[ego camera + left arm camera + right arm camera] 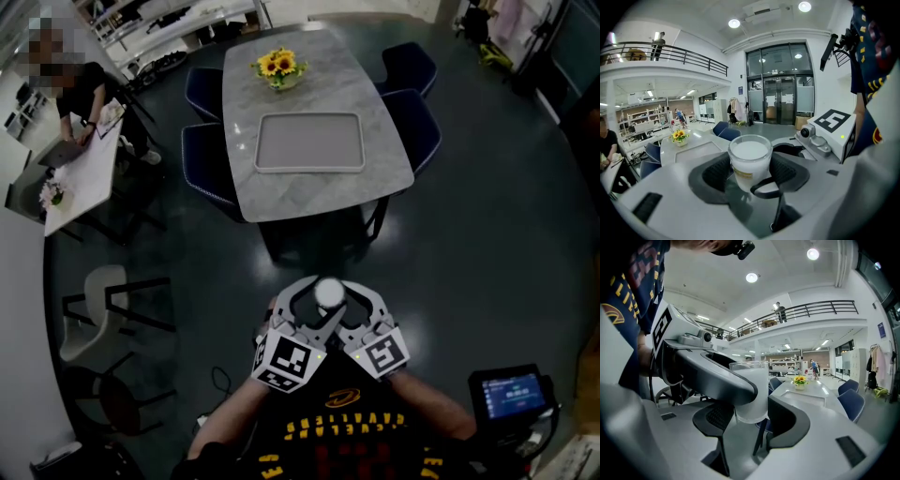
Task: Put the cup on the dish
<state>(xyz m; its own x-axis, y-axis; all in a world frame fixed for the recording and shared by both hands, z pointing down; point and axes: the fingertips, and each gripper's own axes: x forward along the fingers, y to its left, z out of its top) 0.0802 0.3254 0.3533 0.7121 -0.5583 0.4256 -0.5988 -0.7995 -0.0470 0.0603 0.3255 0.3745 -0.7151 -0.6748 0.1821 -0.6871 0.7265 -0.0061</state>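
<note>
A frosted white cup (328, 293) hangs in the air close to my body, well short of the table. Both grippers meet around it. My left gripper (314, 305) has the cup (750, 159) between its pads, which touch its sides. My right gripper (352, 302) also has the cup (751, 390) between its jaws, low on the wall, with the left gripper's jaw crossing in front. The dish is a grey rectangular tray (309, 142) lying bare on the marble table (309, 192) ahead.
A vase of sunflowers (278, 66) stands behind the tray. Blue chairs (412, 122) flank the table. A person sits at a white desk (80, 178) on the left. A white chair (94, 314) is at my left and a small screen (511, 394) at my right.
</note>
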